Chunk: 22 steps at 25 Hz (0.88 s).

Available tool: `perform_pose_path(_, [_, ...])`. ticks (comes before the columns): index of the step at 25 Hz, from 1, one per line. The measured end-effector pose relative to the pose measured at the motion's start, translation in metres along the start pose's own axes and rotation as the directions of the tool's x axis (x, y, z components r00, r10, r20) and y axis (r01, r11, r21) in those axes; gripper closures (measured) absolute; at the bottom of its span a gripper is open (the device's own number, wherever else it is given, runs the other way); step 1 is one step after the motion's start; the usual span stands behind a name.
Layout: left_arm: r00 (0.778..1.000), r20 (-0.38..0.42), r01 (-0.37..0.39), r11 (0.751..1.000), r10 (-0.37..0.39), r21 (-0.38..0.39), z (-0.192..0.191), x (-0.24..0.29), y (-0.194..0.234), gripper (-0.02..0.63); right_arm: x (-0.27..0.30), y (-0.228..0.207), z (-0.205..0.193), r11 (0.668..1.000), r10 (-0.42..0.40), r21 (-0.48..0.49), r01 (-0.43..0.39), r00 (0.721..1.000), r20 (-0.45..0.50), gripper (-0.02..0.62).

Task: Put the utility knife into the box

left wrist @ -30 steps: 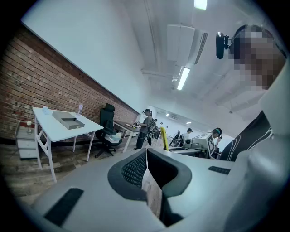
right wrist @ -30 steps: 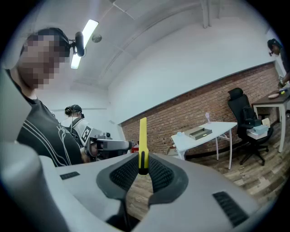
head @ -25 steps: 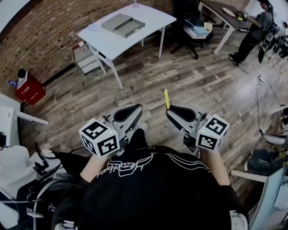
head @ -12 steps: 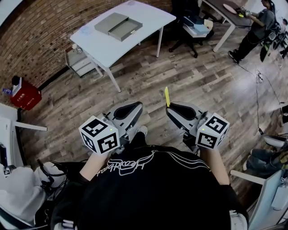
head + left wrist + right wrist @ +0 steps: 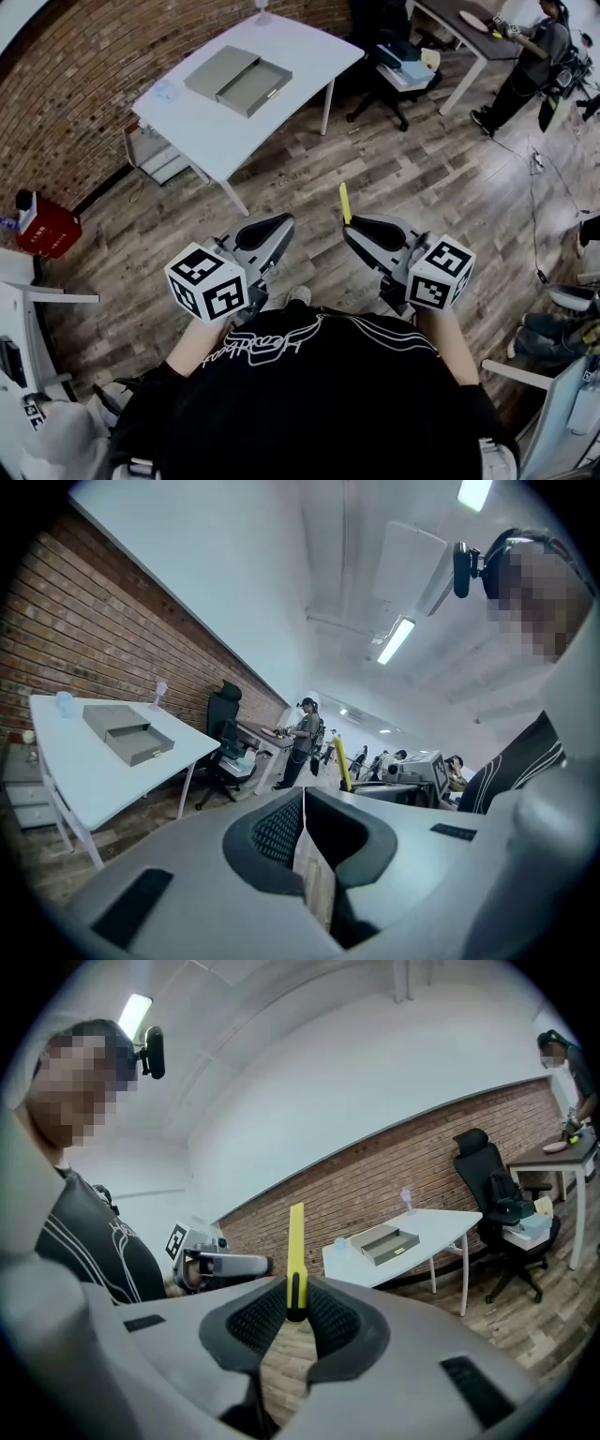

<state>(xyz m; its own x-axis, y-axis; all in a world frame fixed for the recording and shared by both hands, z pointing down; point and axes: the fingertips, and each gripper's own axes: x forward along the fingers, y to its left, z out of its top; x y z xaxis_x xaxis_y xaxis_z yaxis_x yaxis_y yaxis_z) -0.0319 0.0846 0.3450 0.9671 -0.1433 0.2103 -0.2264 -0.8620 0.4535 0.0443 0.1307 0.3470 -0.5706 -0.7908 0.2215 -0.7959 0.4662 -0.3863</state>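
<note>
- Between the jaws of the right gripper point(image 5: 296, 1309), at the middle of its own view, the yellow utility knife point(image 5: 296, 1241) stands nearly upright, clamped at its lower end, with most of its length sticking out past the tips.
- Seen from the head view, the knife points away from the person, toward the top of the frame, over bare wooden floor point(image 5: 441, 178).
- To the left of it, the left gripper point(image 5: 279, 223) is held at about the same height; its jaws are together and nothing is between them.
- At the upper left of the head view lies the grey box point(image 5: 238, 81), open, with its two shallow halves side by side on a white table point(image 5: 309, 42), well apart from both grippers.
- My reading is that the carry is the step in hand: the knife is picked up but not yet near the box.
- Next, the person probably has to walk up to the table, bring the right gripper over the open tray half, tilt the knife flat, lower it inside the walls, and only then let the jaws part.
</note>
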Motion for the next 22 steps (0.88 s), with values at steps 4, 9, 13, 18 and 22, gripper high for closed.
perform_pose_path(4, [1.000,-0.003,0.007,1.000,-0.007,-0.002,0.017,0.011,0.033,0.575,0.027,-0.021,0.015,1.000,-0.013,-0.006,0.013,1.000,-0.006,0.526])
perform_pose_path(9, [1.000,-0.009,-0.001,1.000,0.001,0.000,0.032,0.018,0.072,0.574,0.058,-0.046,0.029,0.999,-0.035,-0.020,0.035,0.999,-0.006,0.526])
perform_pose_path(13, [1.000,-0.004,-0.027,1.000,0.027,0.000,0.040,0.018,0.098,0.575,0.079,-0.056,0.029,0.999,-0.040,-0.033,0.039,0.999,-0.020,0.526])
perform_pose_path(18, [0.998,0.002,-0.057,0.998,0.057,-0.009,0.044,0.020,0.117,0.574,0.092,-0.069,0.029,0.999,-0.032,-0.035,0.031,0.999,-0.041,0.526])
perform_pose_path(22, [0.996,0.009,-0.091,0.996,0.092,-0.011,0.048,0.028,0.131,0.574,0.100,-0.086,0.033,0.999,-0.008,-0.033,0.007,0.999,-0.042,0.526])
